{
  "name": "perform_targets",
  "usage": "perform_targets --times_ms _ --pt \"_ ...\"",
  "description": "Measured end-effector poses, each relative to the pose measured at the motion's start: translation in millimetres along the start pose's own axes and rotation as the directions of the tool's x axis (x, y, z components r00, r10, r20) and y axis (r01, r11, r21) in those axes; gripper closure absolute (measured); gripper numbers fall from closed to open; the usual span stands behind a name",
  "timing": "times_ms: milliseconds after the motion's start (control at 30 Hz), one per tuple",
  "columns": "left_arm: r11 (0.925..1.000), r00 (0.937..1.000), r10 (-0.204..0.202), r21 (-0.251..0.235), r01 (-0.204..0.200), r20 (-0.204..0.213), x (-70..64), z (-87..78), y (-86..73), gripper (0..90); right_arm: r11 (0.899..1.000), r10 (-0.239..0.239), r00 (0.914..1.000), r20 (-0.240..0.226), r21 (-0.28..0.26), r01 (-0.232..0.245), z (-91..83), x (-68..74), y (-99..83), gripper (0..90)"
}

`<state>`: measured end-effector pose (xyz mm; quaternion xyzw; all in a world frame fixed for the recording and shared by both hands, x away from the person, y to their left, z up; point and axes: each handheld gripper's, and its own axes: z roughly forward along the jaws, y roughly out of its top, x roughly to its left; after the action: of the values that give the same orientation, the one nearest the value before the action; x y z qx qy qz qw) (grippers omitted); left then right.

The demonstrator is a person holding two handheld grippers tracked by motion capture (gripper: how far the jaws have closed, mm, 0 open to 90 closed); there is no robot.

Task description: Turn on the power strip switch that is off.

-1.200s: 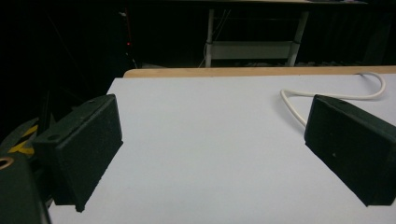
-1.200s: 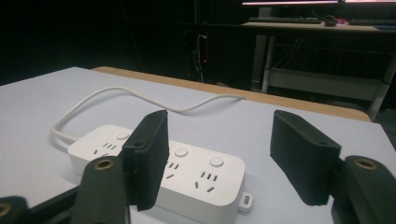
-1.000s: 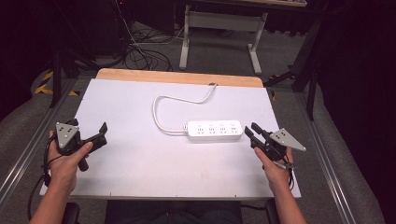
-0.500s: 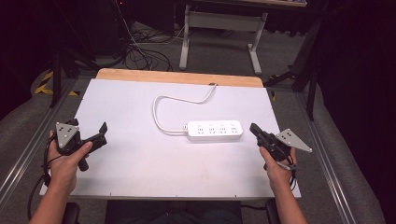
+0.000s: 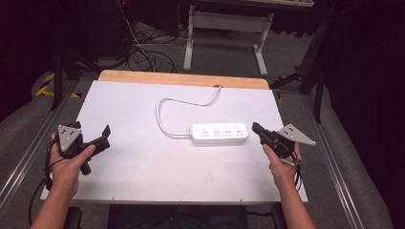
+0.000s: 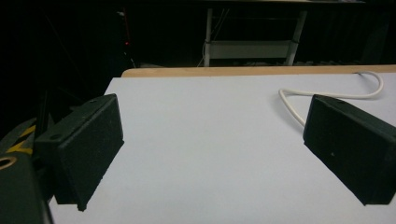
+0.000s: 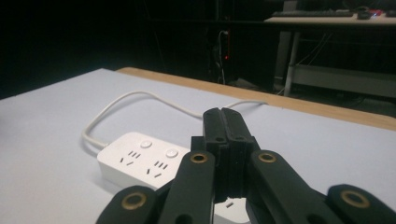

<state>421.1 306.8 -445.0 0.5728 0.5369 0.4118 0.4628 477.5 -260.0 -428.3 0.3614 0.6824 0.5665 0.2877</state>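
Jaws of the right gripper (image 5: 258, 128) are pressed together, empty, just beside the power strip (image 5: 219, 134) at its 3 o'clock end. Left gripper (image 5: 101, 136) gapes wide at the table's (image 5: 143, 191) 9 o'clock edge, well apart from the strip.

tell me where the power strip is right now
In the high view the power strip lies flat on the white table, right of centre, just left of the right gripper, its cord looping toward the far edge.
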Motion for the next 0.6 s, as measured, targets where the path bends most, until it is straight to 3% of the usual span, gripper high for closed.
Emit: perform_targets --times_ms 233,600 --pt "1.0 1.0 0.001 0.004 -0.001 0.009 -0.8 1.2 -0.4 5.6 0.997 0.05 0.9986 -0.016 0.067 -0.049 12.8 -3.1 8.8 90.0" --pt "1.0 0.9999 0.008 -0.001 -0.008 0.012 -1.6 2.0 -0.4 5.8 0.984 0.07 0.997 -0.033 0.167 -0.064 36.3 -3.3 15.3 90.0"
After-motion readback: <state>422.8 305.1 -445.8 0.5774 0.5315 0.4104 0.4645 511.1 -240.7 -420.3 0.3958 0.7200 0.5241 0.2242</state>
